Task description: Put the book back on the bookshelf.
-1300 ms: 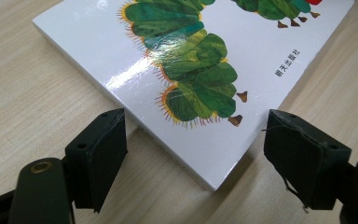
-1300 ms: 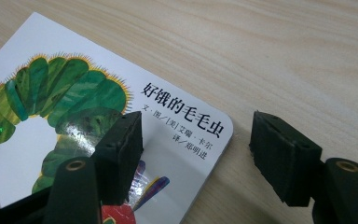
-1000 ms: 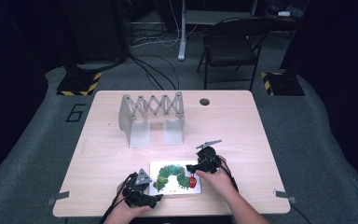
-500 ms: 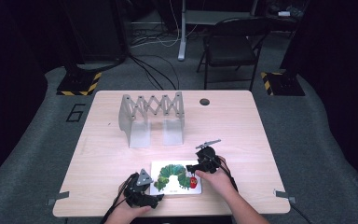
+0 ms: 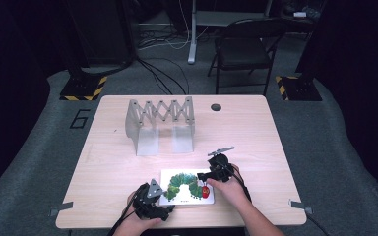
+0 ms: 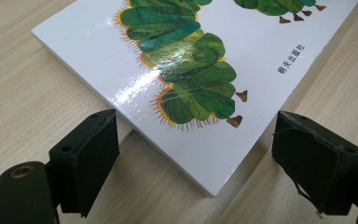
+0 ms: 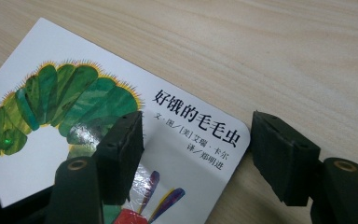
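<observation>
Both pairs of jaws stand apart, gripping nothing. At the table's near edge lies a picture book [image 5: 186, 187], flat, its white cover showing a green caterpillar (Chinese title lettering in the right gripper view). The left gripper [image 6: 200, 154] straddles the book's near left corner, jaws on either side of it. The right gripper [image 7: 198, 151] sits over the book's far right corner, one jaw above the cover, the other off past the edge. Farther back on the wooden table [image 5: 256, 128] stands a grey accordion-style rack [image 5: 160, 123].
</observation>
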Demonstrator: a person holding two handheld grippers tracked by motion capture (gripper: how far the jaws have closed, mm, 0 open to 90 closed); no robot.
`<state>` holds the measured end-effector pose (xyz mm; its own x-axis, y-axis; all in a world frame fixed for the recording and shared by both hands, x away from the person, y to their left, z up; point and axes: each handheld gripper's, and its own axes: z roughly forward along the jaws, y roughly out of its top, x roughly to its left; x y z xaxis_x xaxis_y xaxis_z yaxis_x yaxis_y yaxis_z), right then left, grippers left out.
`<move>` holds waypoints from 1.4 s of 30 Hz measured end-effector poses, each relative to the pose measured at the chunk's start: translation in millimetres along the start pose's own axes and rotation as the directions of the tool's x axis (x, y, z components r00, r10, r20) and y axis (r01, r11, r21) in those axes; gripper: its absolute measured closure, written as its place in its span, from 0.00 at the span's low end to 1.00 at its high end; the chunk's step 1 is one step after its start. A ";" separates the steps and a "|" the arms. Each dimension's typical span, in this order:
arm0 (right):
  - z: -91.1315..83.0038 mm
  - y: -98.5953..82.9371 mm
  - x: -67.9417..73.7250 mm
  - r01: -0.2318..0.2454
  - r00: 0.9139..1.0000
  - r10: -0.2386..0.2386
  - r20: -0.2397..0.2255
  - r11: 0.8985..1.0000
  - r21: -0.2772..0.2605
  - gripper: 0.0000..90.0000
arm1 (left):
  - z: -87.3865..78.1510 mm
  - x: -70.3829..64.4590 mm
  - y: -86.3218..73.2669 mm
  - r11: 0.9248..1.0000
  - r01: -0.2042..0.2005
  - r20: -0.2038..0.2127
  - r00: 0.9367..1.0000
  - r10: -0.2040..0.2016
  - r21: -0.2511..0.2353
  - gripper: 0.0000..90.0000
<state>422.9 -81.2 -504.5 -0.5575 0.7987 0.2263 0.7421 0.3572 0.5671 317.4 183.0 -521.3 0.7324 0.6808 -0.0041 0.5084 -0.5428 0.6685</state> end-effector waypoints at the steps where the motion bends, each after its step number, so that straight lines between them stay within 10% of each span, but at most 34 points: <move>1: 0.1 0.1 0.6 -0.003 1.000 0.003 0.001 1.000 0.000 0.39 | 0.9 -0.6 -0.4 1.000 0.003 0.001 1.000 -0.003 -0.012 0.16; 20: -4.9 3.1 -3.1 -0.097 0.995 0.097 -0.022 0.995 0.003 0.44 | 1.2 -3.2 -1.0 1.000 0.017 -0.011 1.000 -0.017 -0.014 0.16; 42: -12.9 5.2 -1.1 -0.076 0.997 0.076 -0.020 0.997 -0.016 0.45 | 4.8 -7.8 -1.0 1.000 0.017 -0.021 1.000 -0.018 -0.017 0.09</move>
<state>422.6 -86.5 -491.6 -0.5073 0.8135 0.2845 0.7763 0.2880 0.5607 313.3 175.9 -525.5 0.7135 0.7006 -0.0002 0.5132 -0.5225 0.6809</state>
